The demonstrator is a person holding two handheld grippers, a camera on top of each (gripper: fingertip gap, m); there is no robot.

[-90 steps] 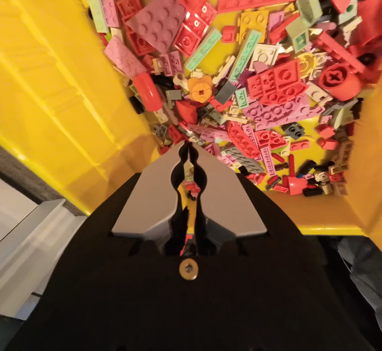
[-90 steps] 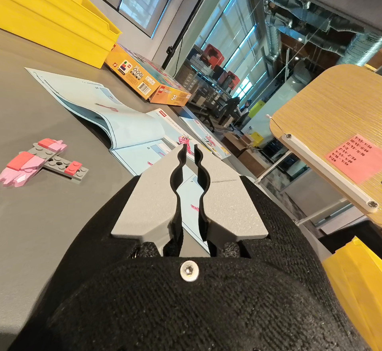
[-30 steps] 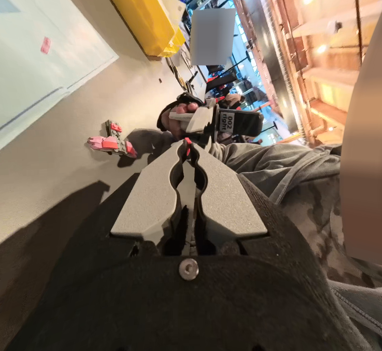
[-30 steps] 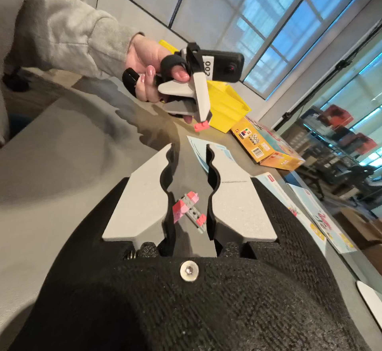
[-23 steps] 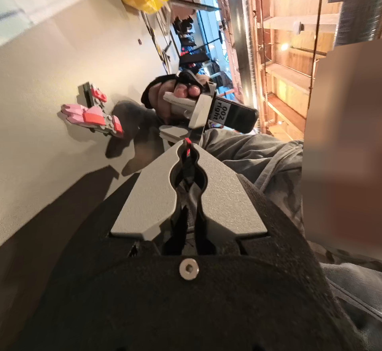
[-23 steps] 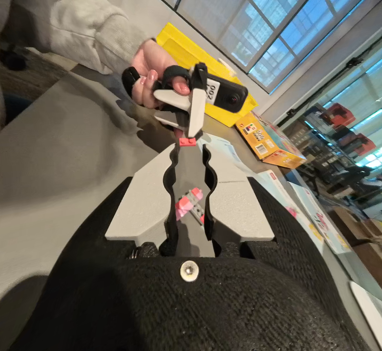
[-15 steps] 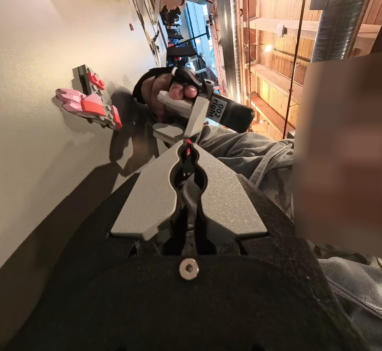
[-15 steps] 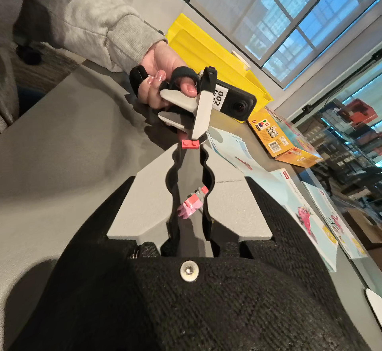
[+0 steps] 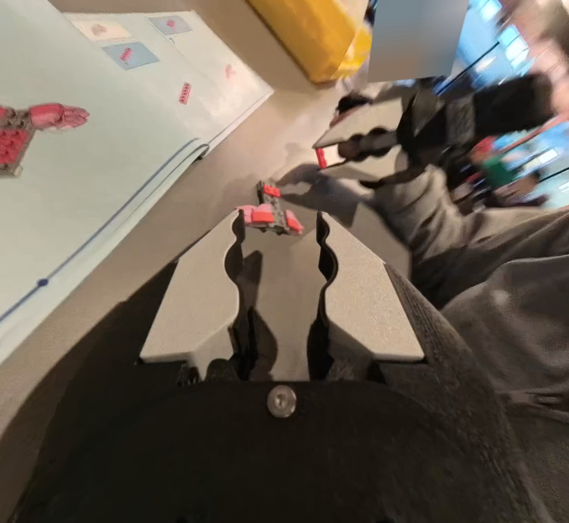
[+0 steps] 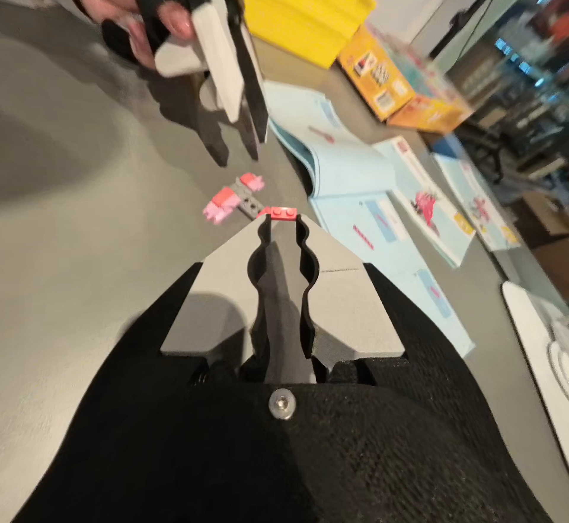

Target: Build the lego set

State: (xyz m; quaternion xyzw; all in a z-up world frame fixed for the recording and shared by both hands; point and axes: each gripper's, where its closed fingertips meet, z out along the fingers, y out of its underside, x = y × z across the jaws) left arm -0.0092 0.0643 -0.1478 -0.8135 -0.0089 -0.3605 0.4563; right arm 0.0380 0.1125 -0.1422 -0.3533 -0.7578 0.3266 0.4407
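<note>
Setting: grey table (image 10: pixel 77 215) in a glazed workshop room; both views are smearing with motion.
Right claw (image 10: pixel 283 221): clamping a small red plate (image 10: pixel 283 212) across its very tips, studs facing up, which looks intended to leave the underside free for pressing down.
Left claw (image 9: pixel 278 221): standing apart and empty, sitting just short of the partial build (image 9: pixel 271 215), probably to brace it.
Partial build: lying flat on the table, grey plates with pink and red pieces on top; the red plate is hovering near it in the right wrist view, not touching.
Instruction booklet (image 10: pixel 348 175): lying open just beside the build, presumably for reference.
Yellow bin (image 10: pixel 295 0): sitting further back.
Box (image 10: pixel 397 83): orange, lying beyond the booklet.
</note>
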